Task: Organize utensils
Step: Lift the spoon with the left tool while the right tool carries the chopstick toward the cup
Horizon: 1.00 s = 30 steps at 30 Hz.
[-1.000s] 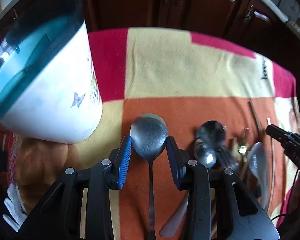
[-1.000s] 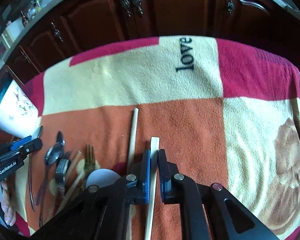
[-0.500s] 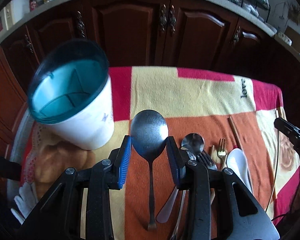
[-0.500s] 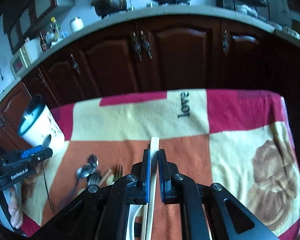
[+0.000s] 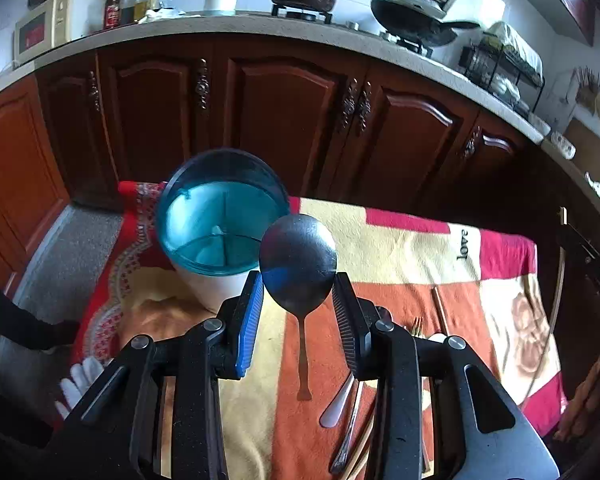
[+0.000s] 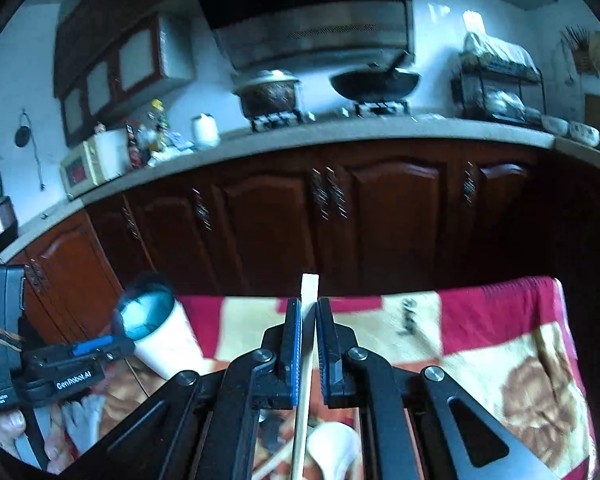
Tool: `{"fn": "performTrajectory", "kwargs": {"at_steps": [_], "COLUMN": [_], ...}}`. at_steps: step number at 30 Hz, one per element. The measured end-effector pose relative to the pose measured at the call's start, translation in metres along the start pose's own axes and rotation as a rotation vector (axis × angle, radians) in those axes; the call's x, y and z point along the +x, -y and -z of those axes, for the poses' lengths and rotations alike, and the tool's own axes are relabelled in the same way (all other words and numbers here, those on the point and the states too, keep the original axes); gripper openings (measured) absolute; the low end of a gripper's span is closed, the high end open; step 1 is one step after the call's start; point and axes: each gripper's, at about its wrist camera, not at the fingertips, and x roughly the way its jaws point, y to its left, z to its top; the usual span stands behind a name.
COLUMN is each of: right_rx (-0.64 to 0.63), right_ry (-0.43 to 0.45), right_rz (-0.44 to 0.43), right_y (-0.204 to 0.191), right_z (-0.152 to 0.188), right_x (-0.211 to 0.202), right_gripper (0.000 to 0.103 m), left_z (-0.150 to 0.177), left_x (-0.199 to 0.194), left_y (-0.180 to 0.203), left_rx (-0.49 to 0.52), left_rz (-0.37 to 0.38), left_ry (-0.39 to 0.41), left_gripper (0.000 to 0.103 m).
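Two tongs grip utensils: left tongs point(image 5: 298, 292) pinch a dark metal spoon point(image 5: 298, 260); right tongs point(image 6: 309, 344) clench a pale wooden chopstick point(image 6: 306, 360).

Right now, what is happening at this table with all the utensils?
A person is sorting utensils with two handheld grippers. The left gripper holds a metal spoon by its bowl, lifted above the blanket near the white holder with the blue divided inside. The right gripper is shut on a pale chopstick. More cutlery lies on the blanket.
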Motion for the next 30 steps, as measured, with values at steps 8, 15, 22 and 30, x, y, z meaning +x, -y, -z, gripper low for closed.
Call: {"fn": "performTrajectory", "kwargs": {"at_steps": [8, 15, 22, 30], "right_rx": [0.058, 0.215, 0.187, 0.223], "right_ry": [-0.261, -0.514, -0.641, -0.725], "right_rz": [0.016, 0.151, 0.171, 0.188], "right_y": [0.017, 0.113, 0.118, 0.136], "right_z": [0.023, 0.083, 0.105, 0.094], "right_x": [0.058, 0.106, 0.13, 0.146], "right_gripper": [0.007, 0.007, 0.007, 0.021], "left_z": [0.005, 0.014, 0.017, 0.016], "left_x": [0.0, 0.016, 0.026, 0.027], "left_y": [-0.005, 0.008, 0.012, 0.01], "left_rx": [0.004, 0.018, 0.035, 0.036], "left_rz": [0.013, 0.041, 0.037, 0.041], "left_ry": [-0.037, -0.083, -0.114, -0.123], "left_gripper": [0.035, 0.035, 0.035, 0.035]}}
